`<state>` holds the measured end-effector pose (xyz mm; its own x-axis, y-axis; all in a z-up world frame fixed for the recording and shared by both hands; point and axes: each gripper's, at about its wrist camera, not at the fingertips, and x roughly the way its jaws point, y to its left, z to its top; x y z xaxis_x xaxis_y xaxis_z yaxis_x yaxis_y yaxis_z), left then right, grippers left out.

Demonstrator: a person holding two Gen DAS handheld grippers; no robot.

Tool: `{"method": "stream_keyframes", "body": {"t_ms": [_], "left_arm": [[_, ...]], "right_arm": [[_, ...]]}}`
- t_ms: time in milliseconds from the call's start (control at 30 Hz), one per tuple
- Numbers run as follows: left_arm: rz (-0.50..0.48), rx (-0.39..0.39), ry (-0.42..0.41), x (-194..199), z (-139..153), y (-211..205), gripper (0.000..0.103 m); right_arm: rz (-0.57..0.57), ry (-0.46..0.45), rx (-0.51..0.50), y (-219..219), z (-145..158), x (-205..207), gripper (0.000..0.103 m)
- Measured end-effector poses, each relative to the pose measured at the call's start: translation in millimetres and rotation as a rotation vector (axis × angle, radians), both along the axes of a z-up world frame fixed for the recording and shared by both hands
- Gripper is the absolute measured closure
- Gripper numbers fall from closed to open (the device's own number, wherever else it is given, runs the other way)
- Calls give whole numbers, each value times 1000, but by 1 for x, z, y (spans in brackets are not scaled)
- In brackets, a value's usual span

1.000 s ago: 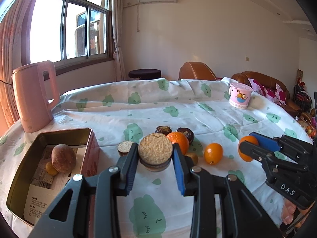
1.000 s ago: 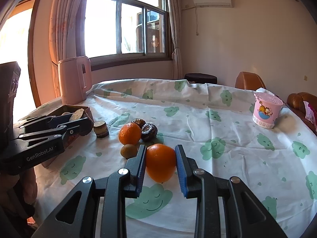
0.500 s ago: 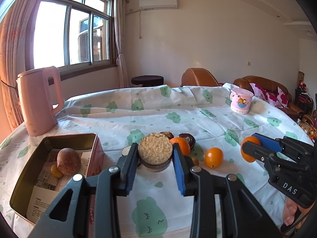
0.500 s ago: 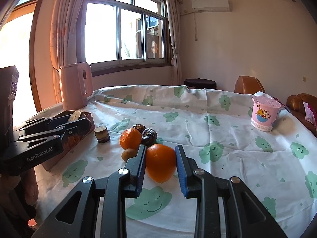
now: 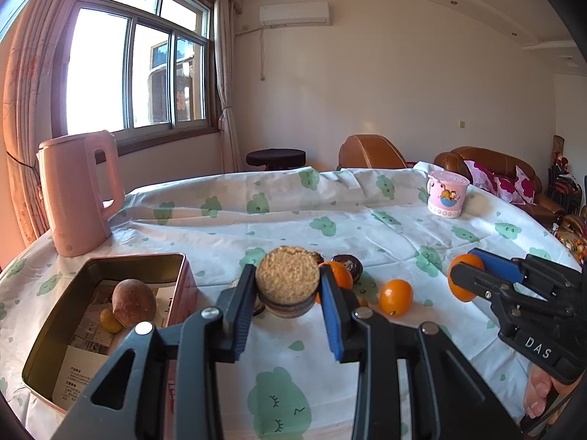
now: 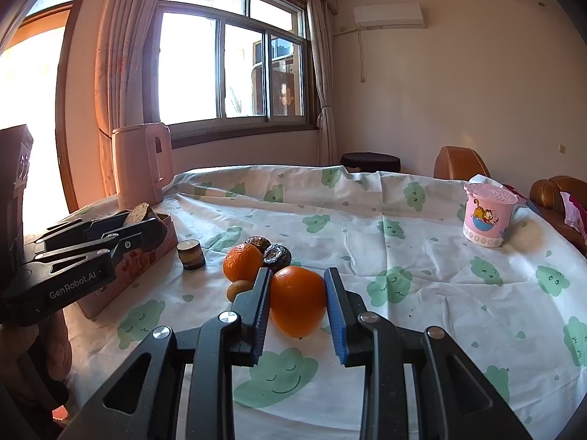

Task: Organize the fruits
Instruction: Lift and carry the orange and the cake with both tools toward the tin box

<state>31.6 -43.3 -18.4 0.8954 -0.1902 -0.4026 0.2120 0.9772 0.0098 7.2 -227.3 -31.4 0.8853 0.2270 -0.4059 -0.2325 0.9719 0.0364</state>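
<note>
**Both tongs loaded above the table**

Left tongs (image 5: 287,302) are gripping a round, brown, rough-topped fruit slice (image 5: 287,280) between the pads, holding it clear of the cloth, just right of the open tin box (image 5: 176,278). The box is sitting at the table's left edge; a brown round fruit (image 5: 134,302) and a small yellow fruit (image 5: 109,321) are lying inside on printed paper.

Right tongs (image 6: 298,308) are clamping a large orange (image 6: 298,302), lifted off the cloud-print tablecloth (image 6: 422,267).

On the cloth beyond, the remaining fruits are clustering together: an orange (image 6: 243,267), two dark wrinkled fruits (image 6: 277,256) touching behind it, a small brown fruit (image 6: 239,289) in front. A cut cylinder piece (image 6: 190,255) is standing apart, near the box. In the left wrist view, a small orange (image 5: 395,297) is lying alone to the right.

A pink kettle (image 5: 79,198) is standing behind the box; a pink cartoon cup (image 6: 486,214) is sitting far right.
</note>
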Motion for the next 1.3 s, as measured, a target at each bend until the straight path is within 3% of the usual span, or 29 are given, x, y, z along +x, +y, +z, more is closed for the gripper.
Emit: {"method": "stream_keyframes", "body": {"t_ms": [700, 1300], "left_arm": [[30, -15, -62, -11, 4, 6, 68], [77, -30, -26, -14, 3, 38, 68]], "right_arm": [[-13, -40, -30, 5, 3, -6, 72], [91, -51, -55, 45, 23, -3, 72]]}}
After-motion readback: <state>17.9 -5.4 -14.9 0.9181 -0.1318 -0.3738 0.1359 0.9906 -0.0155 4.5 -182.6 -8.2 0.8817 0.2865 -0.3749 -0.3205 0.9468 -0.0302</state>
